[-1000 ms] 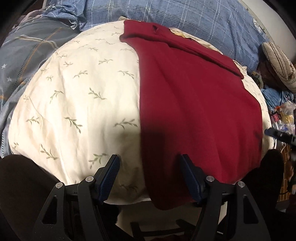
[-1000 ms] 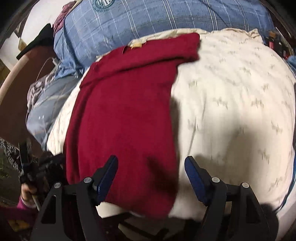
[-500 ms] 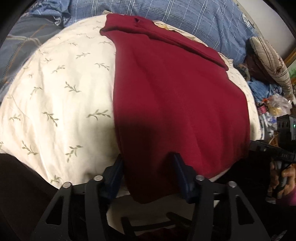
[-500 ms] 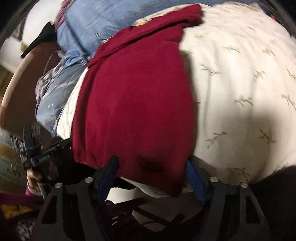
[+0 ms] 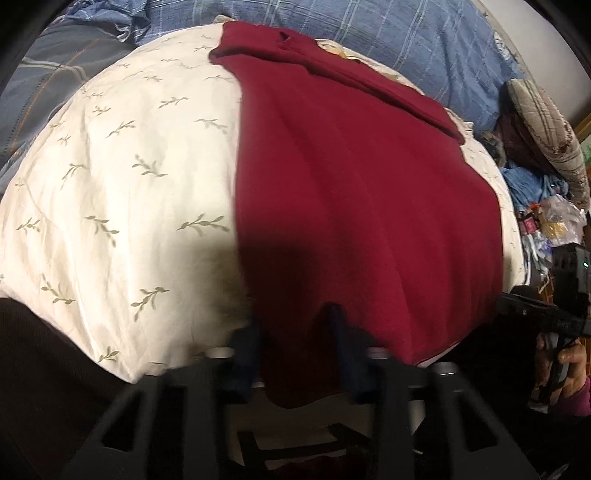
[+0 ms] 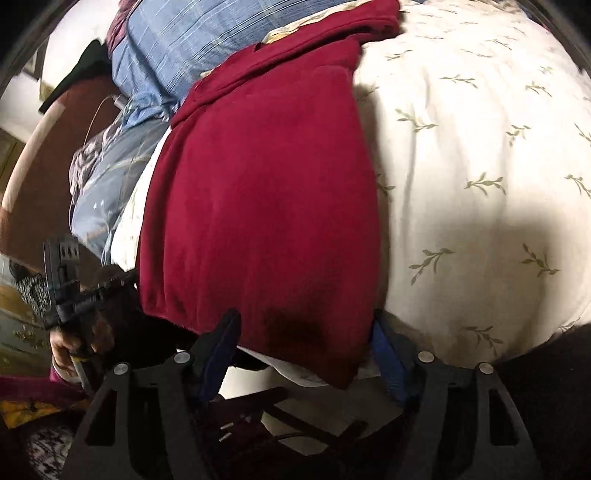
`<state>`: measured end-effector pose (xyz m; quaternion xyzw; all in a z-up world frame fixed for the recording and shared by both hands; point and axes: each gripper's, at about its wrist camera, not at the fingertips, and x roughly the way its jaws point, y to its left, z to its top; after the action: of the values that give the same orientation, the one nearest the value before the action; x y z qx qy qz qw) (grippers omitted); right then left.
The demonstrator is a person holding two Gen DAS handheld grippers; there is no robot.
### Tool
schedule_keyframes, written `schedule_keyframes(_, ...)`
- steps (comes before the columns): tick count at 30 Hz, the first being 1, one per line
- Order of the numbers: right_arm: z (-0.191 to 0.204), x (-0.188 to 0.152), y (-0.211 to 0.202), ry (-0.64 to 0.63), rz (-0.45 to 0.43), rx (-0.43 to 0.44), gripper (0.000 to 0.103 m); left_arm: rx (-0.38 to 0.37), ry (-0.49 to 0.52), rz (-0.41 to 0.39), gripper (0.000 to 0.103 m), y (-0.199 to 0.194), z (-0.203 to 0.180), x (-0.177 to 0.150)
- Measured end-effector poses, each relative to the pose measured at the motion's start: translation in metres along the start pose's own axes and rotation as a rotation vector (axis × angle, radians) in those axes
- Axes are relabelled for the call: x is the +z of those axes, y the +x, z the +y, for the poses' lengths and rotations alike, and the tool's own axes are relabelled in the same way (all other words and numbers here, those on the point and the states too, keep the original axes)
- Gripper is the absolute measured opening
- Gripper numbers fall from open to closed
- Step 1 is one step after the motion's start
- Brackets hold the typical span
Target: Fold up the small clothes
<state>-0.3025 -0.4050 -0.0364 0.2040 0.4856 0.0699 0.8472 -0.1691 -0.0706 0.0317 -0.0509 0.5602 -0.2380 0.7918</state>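
Note:
A dark red garment point(image 5: 362, 192) lies flat on a cream leaf-print quilt point(image 5: 122, 192), its near hem hanging over the quilt's front edge. My left gripper point(image 5: 295, 343) straddles the garment's near left corner, its blue fingers narrowed around the hem, blurred by motion. In the right wrist view the same red garment point(image 6: 266, 192) lies left of centre on the quilt point(image 6: 480, 166). My right gripper point(image 6: 306, 343) is open with its fingers either side of the near right corner. The other gripper shows in each view at the side point(image 5: 543, 314) point(image 6: 62, 280).
Blue plaid bedding point(image 5: 369, 33) is piled behind the quilt. A checked pillow point(image 5: 550, 136) and a clutter of small items point(image 5: 554, 225) lie at the right. A brown headboard point(image 6: 40, 177) stands at the left in the right wrist view.
Both grippers have moved forward onto the garment's near hem corners. The left fingers have closed in from wide open to narrow around the hem.

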Motion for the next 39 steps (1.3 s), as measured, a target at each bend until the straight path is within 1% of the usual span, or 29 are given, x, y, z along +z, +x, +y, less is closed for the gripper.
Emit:
schedule_keyframes(2,0.001,0.000,-0.001,-0.014,0.000,0.009,0.050,-0.015,-0.009,0.006,0.012,0.001,0.000,0.000)
schedule_keyframes(3,0.000,0.000,-0.002,-0.011,-0.002,0.011,0.046,-0.017,-0.009,0.004,0.009,0.001,-0.001,0.001)
schedule_keyframes(4,-0.001,0.001,-0.003,-0.006,-0.005,0.011,0.039,-0.025,-0.009,0.003,0.007,-0.001,-0.001,0.001)
schedule_keyframes(6,-0.002,-0.001,-0.004,-0.004,-0.008,0.007,0.034,-0.060,-0.021,-0.009,0.006,-0.008,0.001,0.003)
schedule_keyframes(8,-0.003,-0.002,-0.004,0.005,-0.010,0.014,0.033,-0.092,-0.015,-0.031,0.006,-0.019,0.000,0.006)
schedule_keyframes(9,-0.005,-0.002,-0.005,0.018,-0.011,0.024,0.035,-0.096,-0.007,-0.044,0.006,-0.025,0.000,0.008)
schedule_keyframes(10,-0.008,-0.002,-0.004,0.043,-0.008,0.038,0.038,-0.106,0.002,-0.057,0.005,-0.032,0.000,0.009)
schedule_keyframes(13,-0.017,-0.002,0.001,0.106,0.010,0.095,0.056,-0.150,0.012,-0.101,0.005,-0.051,-0.002,0.014)
schedule_keyframes(15,-0.013,-0.002,0.002,0.097,0.009,0.095,0.057,-0.148,0.024,-0.117,0.005,-0.056,-0.001,0.014)
schedule_keyframes(16,-0.011,-0.002,0.002,0.086,0.011,0.092,0.057,-0.140,0.026,-0.110,0.005,-0.054,0.001,0.013)
schedule_keyframes(18,-0.007,-0.002,0.003,0.067,0.013,0.086,0.057,-0.131,0.021,-0.072,0.005,-0.045,0.004,0.009)
schedule_keyframes(19,-0.006,-0.002,0.003,0.058,0.015,0.084,0.054,-0.124,0.013,-0.052,0.006,-0.040,0.008,0.007)
schedule_keyframes(21,-0.001,-0.003,0.002,0.038,0.014,0.087,0.043,-0.104,0.007,-0.031,0.006,-0.033,0.010,0.005)
schedule_keyframes(22,0.002,-0.003,0.001,0.026,0.013,0.091,0.036,-0.093,0.002,-0.026,0.006,-0.031,0.012,0.004)
schedule_keyframes(23,0.004,-0.003,-0.002,0.013,0.010,0.095,0.034,-0.090,-0.006,-0.023,0.006,-0.029,0.012,0.004)
schedule_keyframes(25,0.004,-0.001,-0.004,0.011,0.009,0.112,0.034,-0.083,-0.027,-0.004,0.012,-0.024,0.017,0.003)
schedule_keyframes(26,0.003,0.000,-0.005,0.017,0.009,0.119,0.034,-0.074,-0.034,0.002,0.019,-0.022,0.016,0.003)
schedule_keyframes(27,0.002,0.000,-0.004,0.021,0.010,0.121,0.034,-0.061,-0.040,0.009,0.027,-0.019,0.018,0.003)
schedule_keyframes(28,0.002,0.000,-0.005,0.022,0.012,0.125,0.034,-0.057,-0.044,0.012,0.031,-0.016,0.016,0.003)
schedule_keyframes(29,0.002,0.000,-0.005,0.023,0.014,0.130,0.036,-0.059,-0.047,0.014,0.036,-0.015,0.017,0.002)
schedule_keyframes(31,-0.001,0.001,-0.003,0.044,0.027,0.156,0.040,-0.083,-0.055,0.013,0.044,-0.013,0.016,0.000)
schedule_keyframes(32,-0.004,0.001,0.001,0.069,0.032,0.157,0.048,-0.095,-0.057,0.008,0.048,-0.012,0.014,0.000)
schedule_keyframes(33,-0.006,0.002,0.003,0.084,0.035,0.156,0.053,-0.103,-0.055,0.005,0.049,-0.010,0.012,0.001)
schedule_keyframes(34,-0.005,0.002,0.009,0.098,0.042,0.153,0.056,-0.103,-0.045,0.007,0.048,-0.008,0.011,0.001)
schedule_keyframes(35,-0.004,0.003,0.011,0.094,0.044,0.148,0.056,-0.101,-0.036,0.009,0.047,-0.006,0.010,0.001)
schedule_keyframes(36,-0.001,0.004,0.012,0.078,0.038,0.138,0.056,-0.100,-0.032,0.010,0.043,-0.004,0.009,0.001)
schedule_keyframes(37,0.000,0.004,0.010,0.068,0.037,0.133,0.055,-0.101,-0.032,0.009,0.036,-0.002,0.010,0.002)
schedule_keyframes(38,0.002,0.004,0.009,0.054,0.036,0.123,0.047,-0.103,-0.028,0.015,0.008,-0.001,0.009,0.002)
schedule_keyframes(39,0.006,0.005,0.009,0.040,0.030,0.113,0.040,-0.105,-0.031,0.023,0.006,0.000,0.010,0.004)
